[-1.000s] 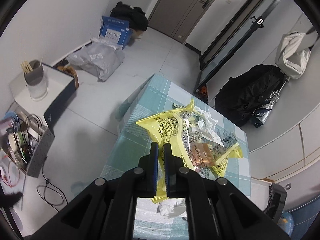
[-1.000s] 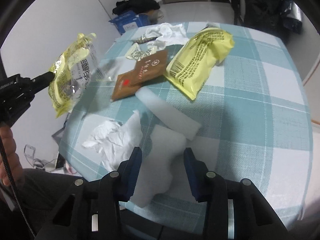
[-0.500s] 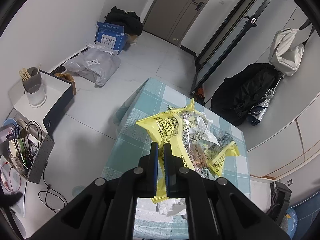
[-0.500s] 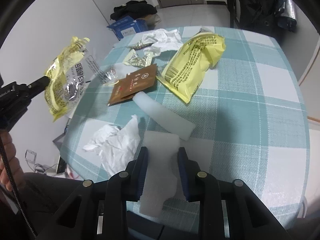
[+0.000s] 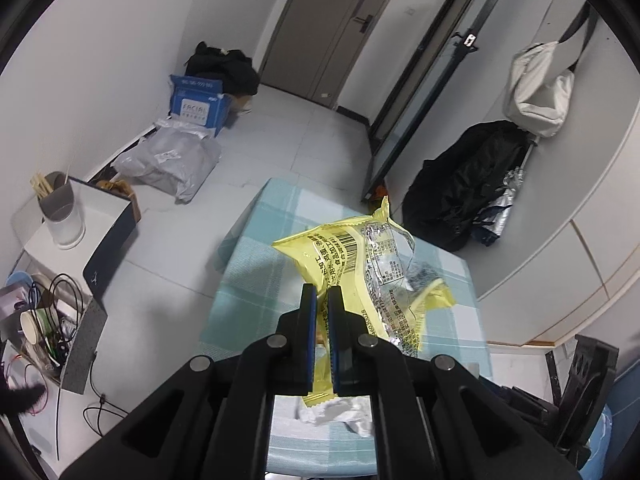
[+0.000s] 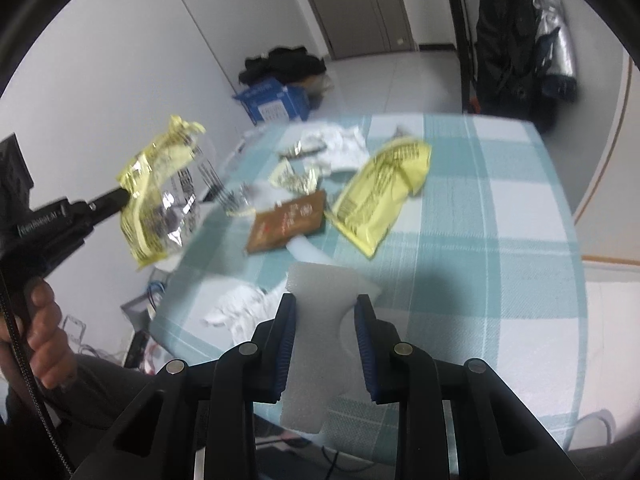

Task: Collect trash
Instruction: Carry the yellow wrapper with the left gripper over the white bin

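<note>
Left gripper [image 5: 322,300] jaws clamped on yellow wrapper [image 5: 360,268]; right gripper [image 6: 325,322] jaws pinching white foam piece [image 6: 320,320] above littered desk [image 6: 500,216].

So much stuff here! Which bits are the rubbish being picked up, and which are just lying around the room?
Rubbish:
- yellow wrapper in left gripper
- white foam piece in right gripper
- yellow packet, brown sachet, crumpled tissue on table

Lying about:
- blue box
- black bag

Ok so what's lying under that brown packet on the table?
A white foam strip pokes out from beneath the brown packet, on the checked tablecloth. How far the strip runs under the packet is covered, and anything else beneath it is hidden.
</note>
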